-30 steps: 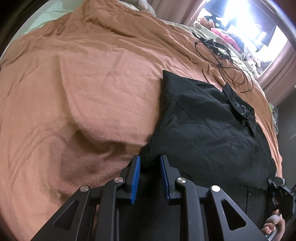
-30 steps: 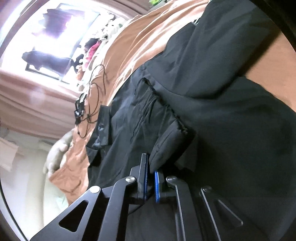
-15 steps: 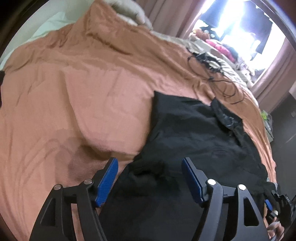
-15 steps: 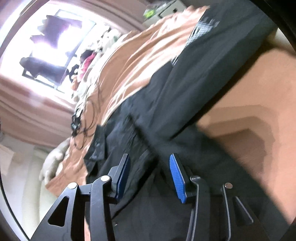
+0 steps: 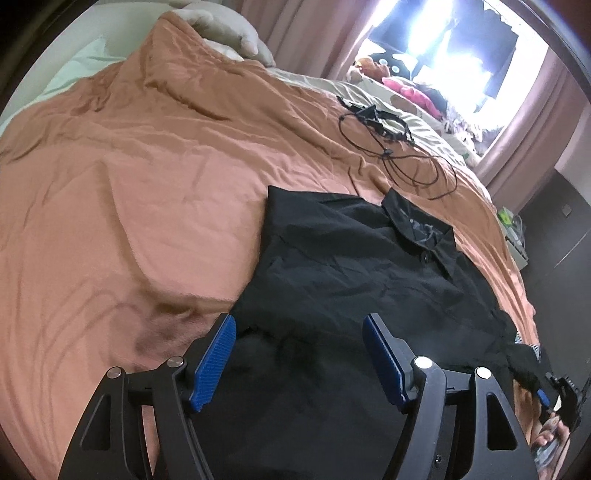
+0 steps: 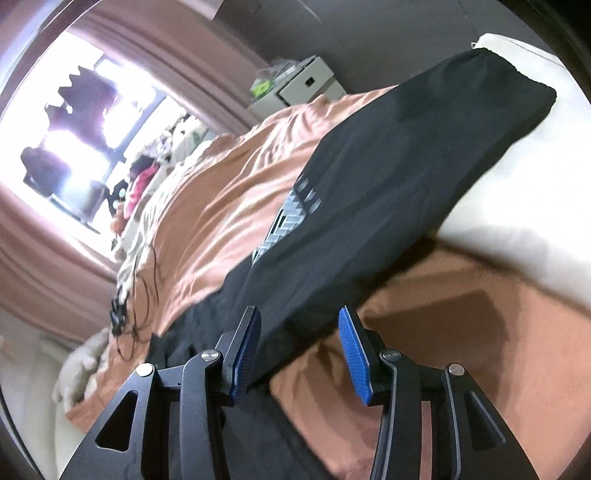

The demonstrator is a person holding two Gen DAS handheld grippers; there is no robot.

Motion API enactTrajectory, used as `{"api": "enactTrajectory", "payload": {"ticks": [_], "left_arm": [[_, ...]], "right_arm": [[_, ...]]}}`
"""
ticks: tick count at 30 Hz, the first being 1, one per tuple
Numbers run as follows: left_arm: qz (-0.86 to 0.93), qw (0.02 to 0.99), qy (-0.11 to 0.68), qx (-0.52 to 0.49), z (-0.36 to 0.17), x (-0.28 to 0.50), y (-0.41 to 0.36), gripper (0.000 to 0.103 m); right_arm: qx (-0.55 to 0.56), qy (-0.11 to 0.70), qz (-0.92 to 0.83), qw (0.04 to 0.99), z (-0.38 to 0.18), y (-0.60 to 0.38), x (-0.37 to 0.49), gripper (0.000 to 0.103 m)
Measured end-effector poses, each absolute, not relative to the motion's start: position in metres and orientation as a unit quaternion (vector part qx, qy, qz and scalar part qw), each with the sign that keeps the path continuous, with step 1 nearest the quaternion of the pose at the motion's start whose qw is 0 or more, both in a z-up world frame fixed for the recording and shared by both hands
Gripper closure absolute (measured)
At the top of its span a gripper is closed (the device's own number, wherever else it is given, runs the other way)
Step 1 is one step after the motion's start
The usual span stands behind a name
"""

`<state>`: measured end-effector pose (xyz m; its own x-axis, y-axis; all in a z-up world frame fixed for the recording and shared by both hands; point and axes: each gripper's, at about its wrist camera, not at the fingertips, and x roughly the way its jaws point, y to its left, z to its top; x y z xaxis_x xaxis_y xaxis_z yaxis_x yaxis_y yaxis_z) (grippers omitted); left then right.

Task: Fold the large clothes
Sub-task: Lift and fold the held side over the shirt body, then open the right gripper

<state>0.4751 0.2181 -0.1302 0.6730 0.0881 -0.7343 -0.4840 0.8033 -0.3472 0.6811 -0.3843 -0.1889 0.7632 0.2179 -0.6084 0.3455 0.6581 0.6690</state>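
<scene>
A black collared shirt [image 5: 369,266] lies spread flat on the orange blanket [image 5: 147,192]. My left gripper [image 5: 299,325] hangs open over the shirt's near edge, and its blue pads [image 5: 216,354] touch nothing. In the right wrist view a long black garment [image 6: 388,184] with a grey-white patterned patch [image 6: 291,214] stretches from the gripper up to the right. My right gripper [image 6: 299,321] stands open above its near end, with no cloth pinched. The right gripper [image 5: 557,395] and a hand also show at the left wrist view's lower right edge.
A tangled black cable [image 5: 388,147] lies on the blanket beyond the shirt's collar. Plush toys [image 5: 402,88] sit under the bright window [image 5: 443,55]. A pale pillow [image 5: 221,33] lies at the far end. A white cushion [image 6: 517,206] and a box-like stand [image 6: 303,88] border the bed.
Both grippers were shut on black cloth and have opened and let it go. The left one has lifted a little. The right one has swung aside toward the long black garment.
</scene>
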Motion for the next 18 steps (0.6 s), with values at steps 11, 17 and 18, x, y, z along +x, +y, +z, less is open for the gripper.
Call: {"api": "enactTrajectory", "payload": {"ticks": [11, 17, 18], "left_arm": [[0.183, 0.872, 0.389, -0.234, -0.144, 0.486, 0.205, 0.030], [0.185, 0.871, 0.397, -0.221, -0.150, 0.491, 0.195, 0.030], [0.184, 0.871, 0.398, -0.221, -0.150, 0.492, 0.193, 0.030]], "right_arm": [[0.455, 0.302, -0.067, 0.835, -0.226, -0.413, 0.694, 0.058], [0.476, 0.265, -0.029, 0.838, -0.219, -0.424, 0.691, 0.094], [0.473, 0.254, -0.022, 0.843, -0.212, -0.422, 0.689, 0.094]]}}
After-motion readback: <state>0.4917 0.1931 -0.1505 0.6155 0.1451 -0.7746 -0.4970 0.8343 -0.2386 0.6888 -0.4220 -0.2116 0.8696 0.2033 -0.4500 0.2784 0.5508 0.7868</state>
